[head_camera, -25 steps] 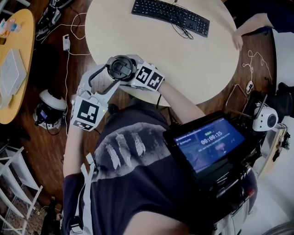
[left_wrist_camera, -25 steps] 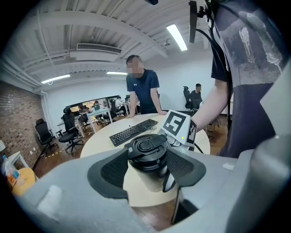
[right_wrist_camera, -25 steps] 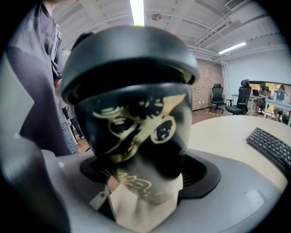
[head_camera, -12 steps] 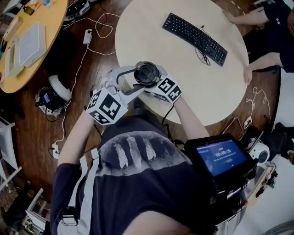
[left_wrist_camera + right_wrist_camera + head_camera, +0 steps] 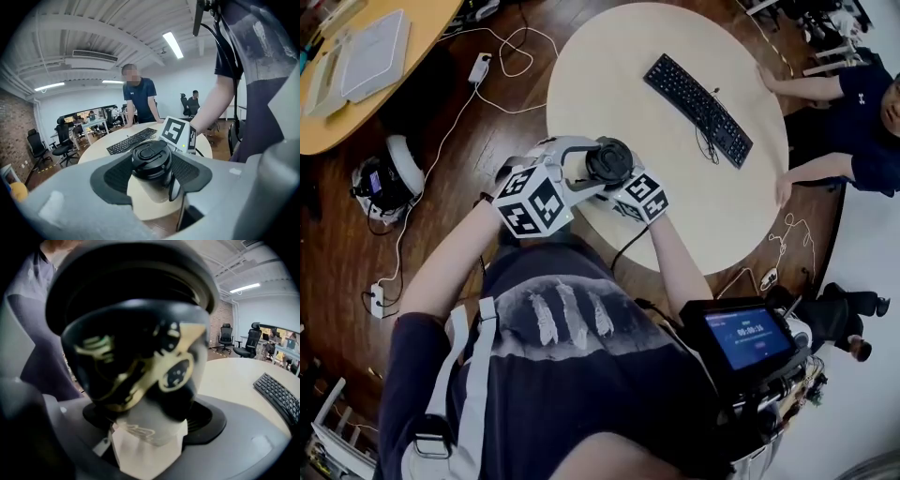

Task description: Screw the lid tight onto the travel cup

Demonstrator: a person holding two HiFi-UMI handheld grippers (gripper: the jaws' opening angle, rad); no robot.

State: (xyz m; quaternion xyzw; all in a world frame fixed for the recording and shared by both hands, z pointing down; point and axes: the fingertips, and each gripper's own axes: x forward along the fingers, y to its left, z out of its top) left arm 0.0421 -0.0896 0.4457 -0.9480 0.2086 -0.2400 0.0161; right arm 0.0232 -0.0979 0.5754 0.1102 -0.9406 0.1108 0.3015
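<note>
The travel cup (image 5: 140, 366) is held up in the air between both hands, over the near rim of the round desk (image 5: 675, 56), at about 7 o'clock on the desk top in the head view. It is not standing on the desk. The keyboard (image 5: 698, 108) lies well apart, toward 1 o'clock from the cup. The right gripper (image 5: 152, 423) comes in from about 4 o'clock, and its fingers (image 5: 208, 416) are closed on the pale lower body of the cup, which leans back toward that gripper's camera. The left gripper (image 5: 154, 161) reaches in from about 8 o'clock. Its fingers (image 5: 112, 177) stand wide but are set against both sides of the black lid (image 5: 151, 158), so it has hold of the lid rather than the body. The lid already sits square on the mouth of the cup, with no gap that I can make out. The step in hand therefore looks like the tightening itself, with one hand as anchor and the other as wrench. The next move probably calls for rolling the left wrist to turn the lid while the right holds the body firm, then letting go, coming back round and gripping again for another turn. A dark loop (image 5: 174, 186) hangs at the lid's side, near 4 o'clock in the left gripper view, and could catch on a finger. How tight the thread is cannot be told.
</note>
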